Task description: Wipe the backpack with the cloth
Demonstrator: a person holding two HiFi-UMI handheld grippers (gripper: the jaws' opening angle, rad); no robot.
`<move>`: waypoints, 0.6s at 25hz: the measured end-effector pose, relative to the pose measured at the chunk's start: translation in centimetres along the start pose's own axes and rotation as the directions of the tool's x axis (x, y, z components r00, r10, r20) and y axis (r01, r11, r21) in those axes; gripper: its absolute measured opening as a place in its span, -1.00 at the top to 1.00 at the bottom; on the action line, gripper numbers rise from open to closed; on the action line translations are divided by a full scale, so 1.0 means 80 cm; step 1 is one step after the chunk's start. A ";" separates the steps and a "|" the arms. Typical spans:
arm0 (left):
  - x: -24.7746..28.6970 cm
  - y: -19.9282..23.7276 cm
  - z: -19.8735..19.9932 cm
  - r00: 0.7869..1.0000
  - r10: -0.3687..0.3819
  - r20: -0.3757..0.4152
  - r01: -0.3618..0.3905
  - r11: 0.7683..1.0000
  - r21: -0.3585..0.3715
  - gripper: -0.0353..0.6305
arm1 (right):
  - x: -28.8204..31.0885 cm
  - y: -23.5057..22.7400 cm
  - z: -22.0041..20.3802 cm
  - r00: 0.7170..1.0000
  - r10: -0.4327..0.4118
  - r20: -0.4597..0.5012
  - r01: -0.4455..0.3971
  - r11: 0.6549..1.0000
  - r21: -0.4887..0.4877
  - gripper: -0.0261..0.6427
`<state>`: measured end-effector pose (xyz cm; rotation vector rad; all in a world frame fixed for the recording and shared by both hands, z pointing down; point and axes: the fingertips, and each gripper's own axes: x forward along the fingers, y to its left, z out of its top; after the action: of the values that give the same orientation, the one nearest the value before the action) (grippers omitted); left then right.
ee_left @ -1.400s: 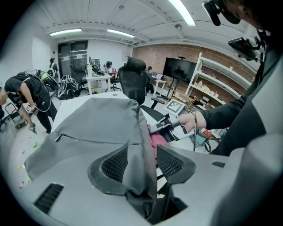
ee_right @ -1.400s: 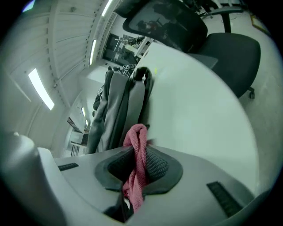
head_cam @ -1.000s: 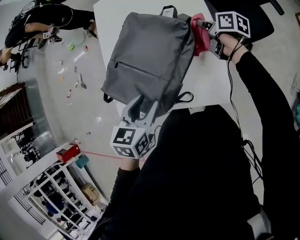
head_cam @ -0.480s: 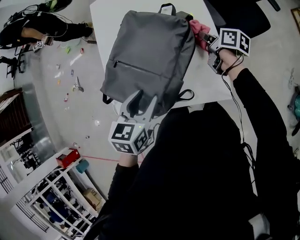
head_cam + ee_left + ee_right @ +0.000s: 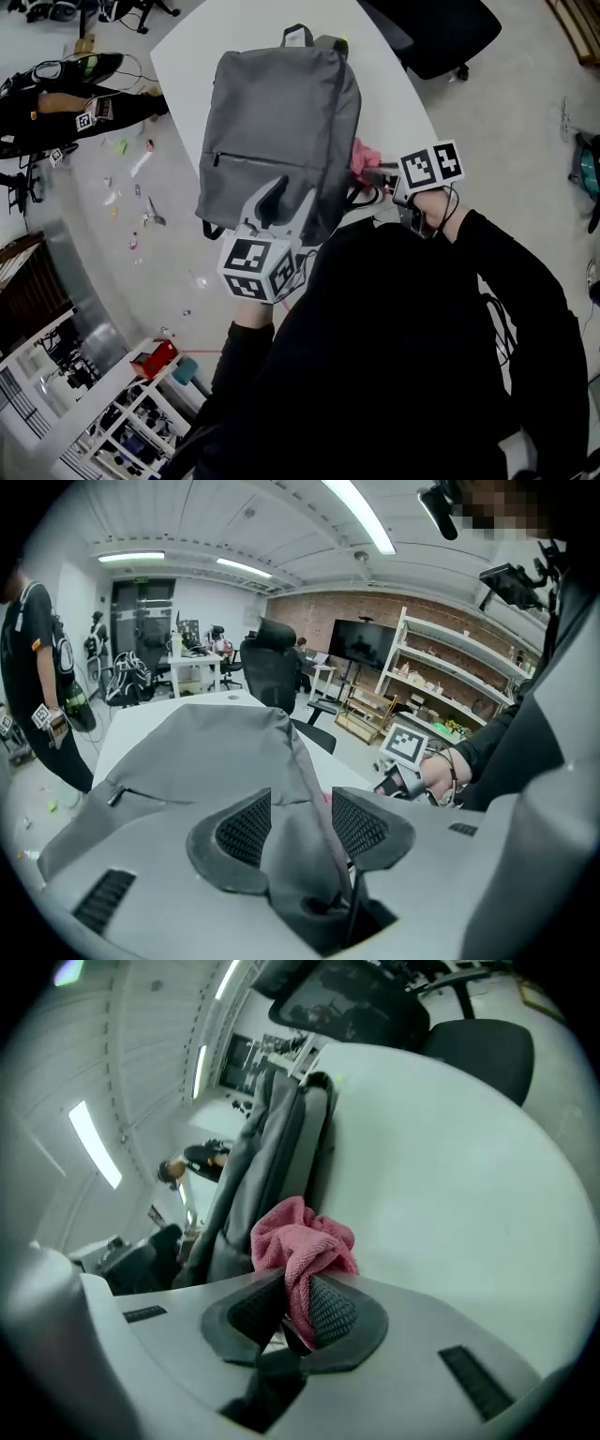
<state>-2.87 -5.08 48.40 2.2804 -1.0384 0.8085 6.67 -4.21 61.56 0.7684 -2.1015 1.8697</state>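
The grey backpack (image 5: 277, 131) lies flat on the white table (image 5: 398, 103), handle at the far end. The left gripper (image 5: 278, 208) sits at its near edge with the tongs spread wide round a raised fold of the fabric. They seem to pinch it, though how firmly the pads bite is hard to judge. The right gripper (image 5: 379, 173) has its tongs pressed together on a pink cloth (image 5: 364, 159), which bunches against the backpack's near right side.

The cloth is now at the very edge of the bag, so another stroke the same way would likely run it off onto the table, or catch it in the black strap loop (image 5: 360, 199) just beside it. Only a small tuck of cloth is pinched, and a snag could pull it free.

A second ago the cloth was at the far right corner by the handle. It has since swept down the right side, while the left gripper has stayed at the near edge.
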 end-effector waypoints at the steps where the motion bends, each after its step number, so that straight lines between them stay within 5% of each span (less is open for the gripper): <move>1: 0.001 0.000 0.000 1.000 -0.004 -0.001 0.004 1.000 0.004 0.24 | 0.002 0.006 -0.016 0.999 0.002 -0.050 -0.004 0.999 -0.038 0.74; 4: -0.001 0.003 0.001 1.000 0.004 0.004 -0.004 1.000 0.002 0.24 | -0.003 0.014 -0.020 0.992 -0.003 -0.123 -0.014 0.990 -0.141 0.74; 7: -0.010 0.008 -0.001 0.999 0.035 0.013 -0.034 0.999 -0.019 0.24 | -0.011 0.011 0.029 0.993 -0.034 -0.110 0.008 0.973 -0.230 0.74; 11: -0.029 0.012 -0.005 0.995 0.096 0.031 -0.095 0.994 -0.059 0.24 | -0.032 0.009 0.140 0.996 -0.089 -0.007 0.082 0.950 -0.300 0.74; 15: -0.045 0.015 -0.015 0.985 0.164 0.047 -0.157 0.980 -0.123 0.24 | -0.063 0.034 0.258 0.983 -0.042 0.180 0.092 0.956 -0.279 0.74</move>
<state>-6.14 -3.22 47.00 2.1518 -1.2749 0.7276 13.04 -22.97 53.42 0.9442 -2.3484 1.4631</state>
